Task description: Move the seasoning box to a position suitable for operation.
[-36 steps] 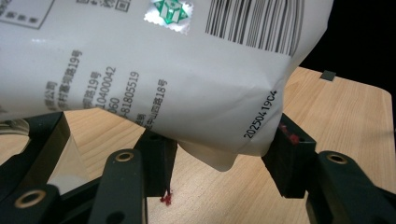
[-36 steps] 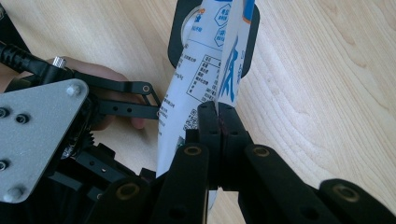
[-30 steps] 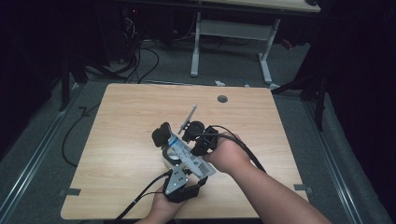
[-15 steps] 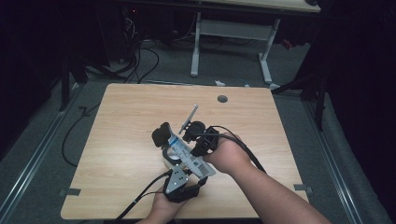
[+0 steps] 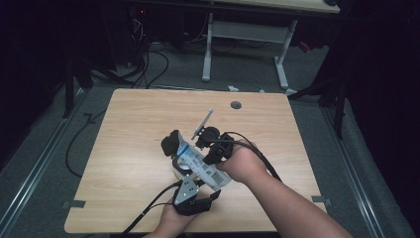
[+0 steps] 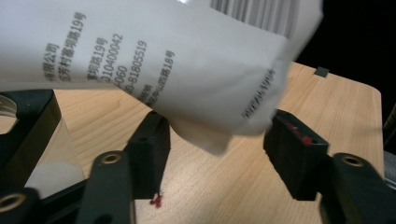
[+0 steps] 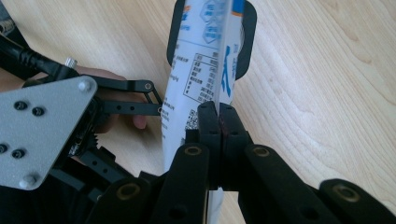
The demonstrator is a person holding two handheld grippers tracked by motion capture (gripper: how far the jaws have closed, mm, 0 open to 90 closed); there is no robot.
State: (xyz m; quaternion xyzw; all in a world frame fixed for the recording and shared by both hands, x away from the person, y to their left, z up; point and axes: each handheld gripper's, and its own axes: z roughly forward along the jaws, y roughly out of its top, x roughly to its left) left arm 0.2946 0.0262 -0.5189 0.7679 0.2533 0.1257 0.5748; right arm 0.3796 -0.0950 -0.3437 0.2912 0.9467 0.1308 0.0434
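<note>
Near the worktop's (image 5: 124,129) front edge, the right gripper (image 7: 218,122) clamps its fingers on the white packet (image 5: 200,166); the left gripper's (image 6: 219,154) fingers, just opening, stand apart around its corner without pressing.

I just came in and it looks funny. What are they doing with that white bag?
A person at a wooden table holds a hand-held gripper in each hand. The right hand-held gripper is clamped shut on the edge of a white printed packet. The left hand-held gripper has just been opening; the packet hangs between its jaws, untouched.
</note>
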